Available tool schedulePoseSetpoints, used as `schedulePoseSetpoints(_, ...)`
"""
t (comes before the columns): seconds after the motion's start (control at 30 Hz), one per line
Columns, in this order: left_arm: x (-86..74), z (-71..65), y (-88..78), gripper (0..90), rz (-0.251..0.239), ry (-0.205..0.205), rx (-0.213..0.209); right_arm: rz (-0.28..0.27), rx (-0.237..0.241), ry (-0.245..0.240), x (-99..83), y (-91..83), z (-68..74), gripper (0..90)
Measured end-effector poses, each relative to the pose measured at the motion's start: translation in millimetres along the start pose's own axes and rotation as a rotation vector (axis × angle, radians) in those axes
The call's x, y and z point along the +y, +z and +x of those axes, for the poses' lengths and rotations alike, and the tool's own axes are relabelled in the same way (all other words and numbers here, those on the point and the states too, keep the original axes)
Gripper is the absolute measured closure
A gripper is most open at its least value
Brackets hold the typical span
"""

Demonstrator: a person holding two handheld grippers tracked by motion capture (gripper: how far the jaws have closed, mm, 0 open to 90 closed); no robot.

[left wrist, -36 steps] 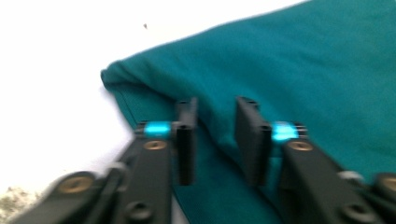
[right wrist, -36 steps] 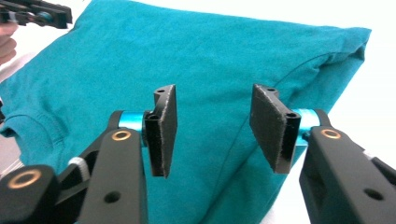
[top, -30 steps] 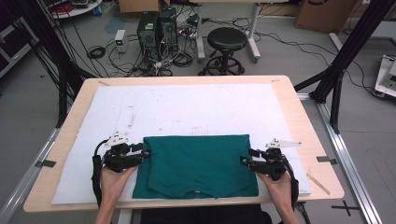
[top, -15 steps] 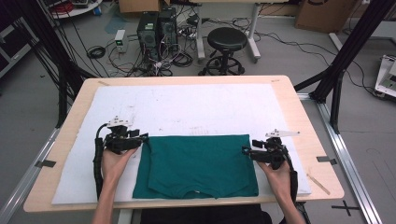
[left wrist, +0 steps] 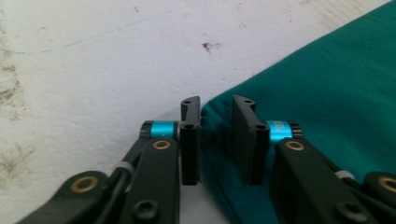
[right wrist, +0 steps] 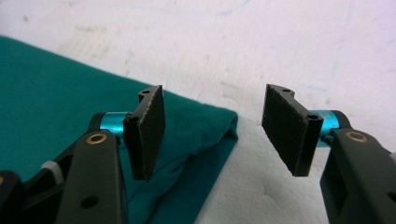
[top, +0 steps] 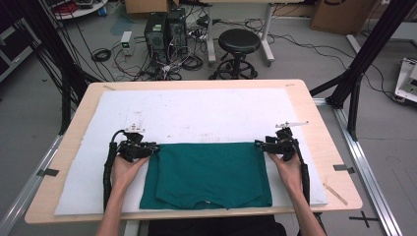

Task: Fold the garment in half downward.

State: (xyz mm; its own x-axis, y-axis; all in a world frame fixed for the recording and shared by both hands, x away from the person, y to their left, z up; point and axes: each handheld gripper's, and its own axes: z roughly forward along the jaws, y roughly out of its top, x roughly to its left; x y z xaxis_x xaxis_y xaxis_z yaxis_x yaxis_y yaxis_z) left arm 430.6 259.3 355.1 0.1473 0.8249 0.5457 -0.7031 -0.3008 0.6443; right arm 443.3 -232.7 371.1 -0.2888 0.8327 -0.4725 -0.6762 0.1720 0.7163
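A folded teal cloth (top: 211, 172) lies on the white mat (top: 196, 113) near the table's front edge. My left gripper (top: 152, 147) is at its far left corner; in the left gripper view the jaws (left wrist: 217, 102) have just been closing, a narrow gap remains, and the cloth's corner (left wrist: 327, 93) sits in it without being pinched. My right gripper (top: 258, 145) is at the far right corner. In the right gripper view its jaws (right wrist: 215, 91) stand wide open, one pad over the cloth (right wrist: 46, 93), the other over bare mat.
The mat covers most of the wooden table (top: 314, 113), bare beyond the cloth. Behind the table stand a black stool (top: 239, 42) and computer towers (top: 164, 27) among cables. Black frame posts (top: 364, 54) rise at both sides.
Both hands have moved a little farther from the table's front edge, to the cloth's far corners. The cloth looks unmoved.
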Motion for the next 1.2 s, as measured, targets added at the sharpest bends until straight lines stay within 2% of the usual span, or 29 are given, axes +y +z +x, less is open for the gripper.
schedulePoseSetpoints(0.1, -0.2, -1.4, 0.0, 78.0, 0.000, 0.005, 0.002, 0.044, -0.026, -0.022, -0.8, 8.9, 2.4, 45.6)
schedulePoseSetpoints(0.13, 0.0, -1.4, -0.2, 78.5, 0.002, 0.010, 0.002, 0.038, -0.043, -0.035, -1.0, 8.9, 4.2, 52.7)
schedulePoseSetpoints(0.17, 0.0, -1.8, -0.1, 78.8, 0.000, 0.008, 0.004, 0.037, -0.020, -0.042, -1.0, 8.8, 5.1, 62.5)
schedulePoseSetpoints(0.2, 0.1, -2.1, 0.0, 79.1, -0.001, 0.007, 0.006, 0.044, -0.002, -0.041, -1.4, 9.4, 7.0, 66.6)
schedulePoseSetpoints(0.27, 0.8, -2.8, 0.2, 79.6, 0.000, 0.005, 0.014, 0.044, -0.032, -0.092, -1.9, 12.2, 12.4, 74.6)
schedulePoseSetpoints(0.33, 1.9, -3.1, 1.4, 80.3, -0.011, -0.007, 0.028, 0.038, -0.046, -0.113, -1.2, 13.7, 14.9, 79.0)
schedulePoseSetpoints(0.43, 4.1, -2.6, 5.6, 80.7, -0.029, -0.026, 0.049, 0.028, -0.065, -0.120, 3.6, 16.7, 13.5, 80.9)
schedulePoseSetpoints(0.6, 8.7, 3.4, 15.2, 80.8, -0.078, -0.076, 0.080, 0.023, -0.097, -0.097, 18.3, 27.2, 6.0, 81.1)
schedulePoseSetpoints(0.8, 20.0, 6.7, 26.3, 80.7, -0.088, -0.063, 0.140, 0.019, -0.144, -0.105, 34.6, 39.6, 1.0, 81.0)
schedulePoseSetpoints(0.9, 23.8, 7.2, 29.4, 80.7, -0.080, -0.054, 0.153, 0.011, -0.133, -0.067, 37.2, 42.5, -3.9, 80.9)
schedulePoseSetpoints(0.97, 22.7, 8.7, 29.8, 80.4, -0.091, -0.066, 0.143, 0.003, -0.119, -0.042, 36.3, 43.1, -6.0, 79.6)
schedulePoseSetpoints(1.03, 22.4, 9.7, 28.7, 76.0, -0.087, -0.064, 0.151, 0.004, -0.128, -0.043, 35.9, 42.5, -5.3, 73.6)
schedulePoseSetpoints(1.1, 22.3, 10.3, 26.2, 64.6, -0.075, -0.054, 0.170, 0.006, -0.147, -0.051, 35.8, 40.1, -3.7, 60.5)
schedulePoseSetpoints(1.2, 21.2, 11.5, 17.7, 52.2, -0.081, -0.096, 0.148, -0.020, -0.111, -0.042, 33.4, 30.5, -1.2, 51.5)
